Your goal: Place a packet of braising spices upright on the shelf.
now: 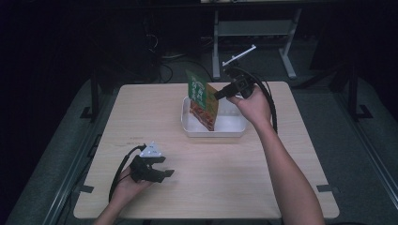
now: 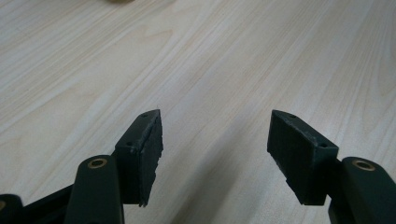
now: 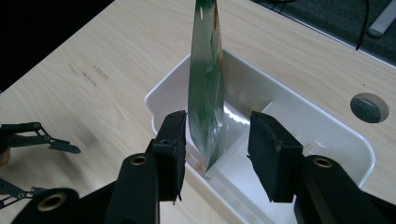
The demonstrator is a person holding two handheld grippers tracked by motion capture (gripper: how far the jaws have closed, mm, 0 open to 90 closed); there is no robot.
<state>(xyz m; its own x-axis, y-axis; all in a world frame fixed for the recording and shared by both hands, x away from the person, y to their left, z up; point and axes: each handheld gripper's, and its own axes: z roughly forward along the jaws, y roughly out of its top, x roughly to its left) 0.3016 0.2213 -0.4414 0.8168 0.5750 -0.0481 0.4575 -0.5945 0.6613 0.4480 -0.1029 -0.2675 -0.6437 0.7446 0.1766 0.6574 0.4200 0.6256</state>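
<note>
we have the right gripper over the white tray, which sits toward the far edge of the table, a little right of its middle. the food pouch stands on edge inside the tray, leaning, its lower end down against the tray floor near the left wall.

in the right gripper view the pouch rises between our jaws. they stand fairly wide: the left pad looks to sit right against the pouch's face or just off it, and the right pad is clearly apart from it, so we would not call this a grip; the pouch seems to rest on the tray by itself.

our left gripper rests near the table's near left corner, well apart from the tray, its jaws parted wide with nothing between them but bare wood.

we judge the pouch light, thin and flexible, with a glossy film that could slip between the pads and buckle if squeezed mid-panel. the best hold is probably along the stiffer sealed top edge, pinched flat across its two faces.

the front is green above with a red-orange dish pictured below; there is pale lettering on the green part, but it is too small and blurred for us to read, and we can make out no brand.
</note>
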